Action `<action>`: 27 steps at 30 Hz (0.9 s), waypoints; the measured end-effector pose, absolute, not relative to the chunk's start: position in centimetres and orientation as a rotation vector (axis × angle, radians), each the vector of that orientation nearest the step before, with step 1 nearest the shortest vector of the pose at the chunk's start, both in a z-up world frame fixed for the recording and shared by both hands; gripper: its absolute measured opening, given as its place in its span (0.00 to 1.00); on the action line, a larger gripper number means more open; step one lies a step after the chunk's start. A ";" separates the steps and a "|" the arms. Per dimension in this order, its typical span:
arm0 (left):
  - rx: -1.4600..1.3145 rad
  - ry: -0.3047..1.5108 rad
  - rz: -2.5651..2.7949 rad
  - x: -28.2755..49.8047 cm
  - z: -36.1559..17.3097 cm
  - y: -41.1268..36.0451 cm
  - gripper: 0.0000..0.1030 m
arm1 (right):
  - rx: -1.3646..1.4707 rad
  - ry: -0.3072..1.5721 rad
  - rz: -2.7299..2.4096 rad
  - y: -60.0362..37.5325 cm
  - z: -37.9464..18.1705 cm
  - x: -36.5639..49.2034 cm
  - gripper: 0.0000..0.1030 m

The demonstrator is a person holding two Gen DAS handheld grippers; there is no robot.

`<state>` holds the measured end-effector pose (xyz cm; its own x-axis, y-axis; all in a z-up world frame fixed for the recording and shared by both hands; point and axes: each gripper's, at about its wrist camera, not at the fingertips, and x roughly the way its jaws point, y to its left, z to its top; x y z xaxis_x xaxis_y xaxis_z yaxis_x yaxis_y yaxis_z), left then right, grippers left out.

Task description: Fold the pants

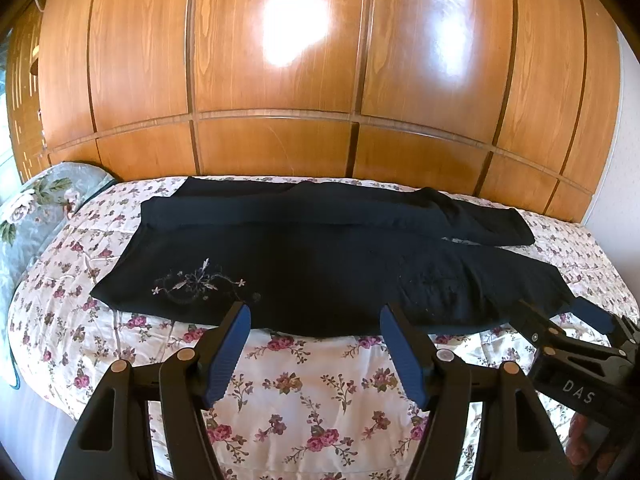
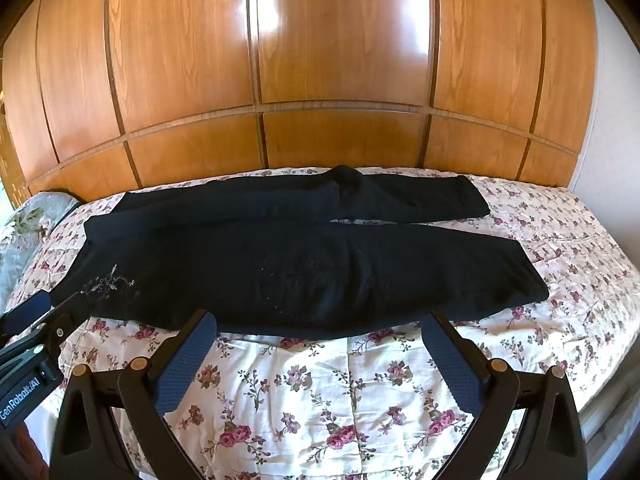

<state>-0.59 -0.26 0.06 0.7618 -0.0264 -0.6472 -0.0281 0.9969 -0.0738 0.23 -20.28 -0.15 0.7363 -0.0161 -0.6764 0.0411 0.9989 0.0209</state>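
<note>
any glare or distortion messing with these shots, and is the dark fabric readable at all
Left wrist view: white glare patches blow out the wooden panels, and fisheye bends their seams into arcs. The black pants lose most folds in shadow; only the embroidery reads clearly. Right wrist view: milder glare, same curving, the pants nearly featureless, corners vignetted dark.

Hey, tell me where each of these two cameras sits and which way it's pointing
Left wrist: on the left gripper, low over the near bed edge, facing the wardrobe; sees the pants' embroidered end, a pillow, its own open fingers, and the right gripper at right.
Right wrist: on the right gripper, further right, facing the same way; sees the pants' leg ends, own open fingers, the left gripper at left.
Shared: pants, bed, wardrobe, pillow, each other's gripper.
</note>
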 end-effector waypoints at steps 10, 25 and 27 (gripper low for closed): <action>-0.082 0.712 -0.004 -0.5 -0.3 -0.2 0.67 | 0.042 0.738 -0.037 -20.4 -0.3 0.3 1.00; -0.100 0.734 -0.005 -0.3 -1.0 0.1 0.67 | 0.036 0.771 -0.031 -20.4 -1.5 0.7 1.00; -0.102 0.740 0.001 -0.1 -1.2 0.2 0.67 | 0.036 0.777 -0.033 -20.4 -1.6 0.7 1.00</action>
<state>-0.14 0.20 -1.16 0.7384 -0.0351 -0.6734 -0.0372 0.9950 -0.0927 0.74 -20.42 -1.61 0.7129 -0.0163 -0.7011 0.0430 0.9989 0.0204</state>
